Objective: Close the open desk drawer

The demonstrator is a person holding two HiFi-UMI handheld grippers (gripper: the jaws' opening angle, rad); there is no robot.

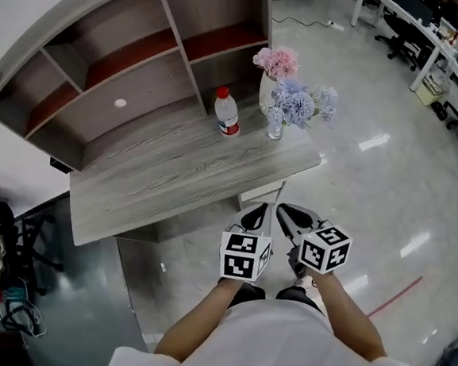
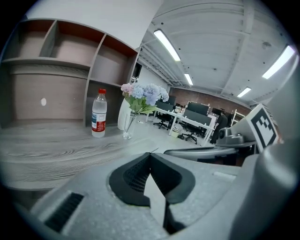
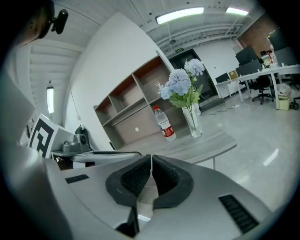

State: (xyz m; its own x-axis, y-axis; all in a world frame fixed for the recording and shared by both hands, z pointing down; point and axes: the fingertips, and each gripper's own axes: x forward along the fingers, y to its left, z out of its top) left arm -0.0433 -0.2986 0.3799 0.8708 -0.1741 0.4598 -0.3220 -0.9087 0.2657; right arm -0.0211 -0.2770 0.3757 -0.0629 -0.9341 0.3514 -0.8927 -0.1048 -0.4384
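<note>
I hold the left hand-held gripper (image 1: 264, 208) and the right hand-held gripper (image 1: 282, 209) side by side just off the counter's (image 1: 172, 175) near edge, each with jaws pressed together on nothing. The drawer (image 1: 263, 192) shows pale under that edge. I cannot tell how far in it sits. A bottle (image 1: 226, 112) stands on the counter.

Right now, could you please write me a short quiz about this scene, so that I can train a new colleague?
1. True or false: the bottle stands upright on the desk.
2. In the head view, where do the flowers stand? A) right of the bottle B) left of the bottle C) on a shelf
3. Fill in: the jaws of the left gripper and of the right gripper are ____, with nothing between them.
Key: 1 true; 2 A; 3 together.
</note>
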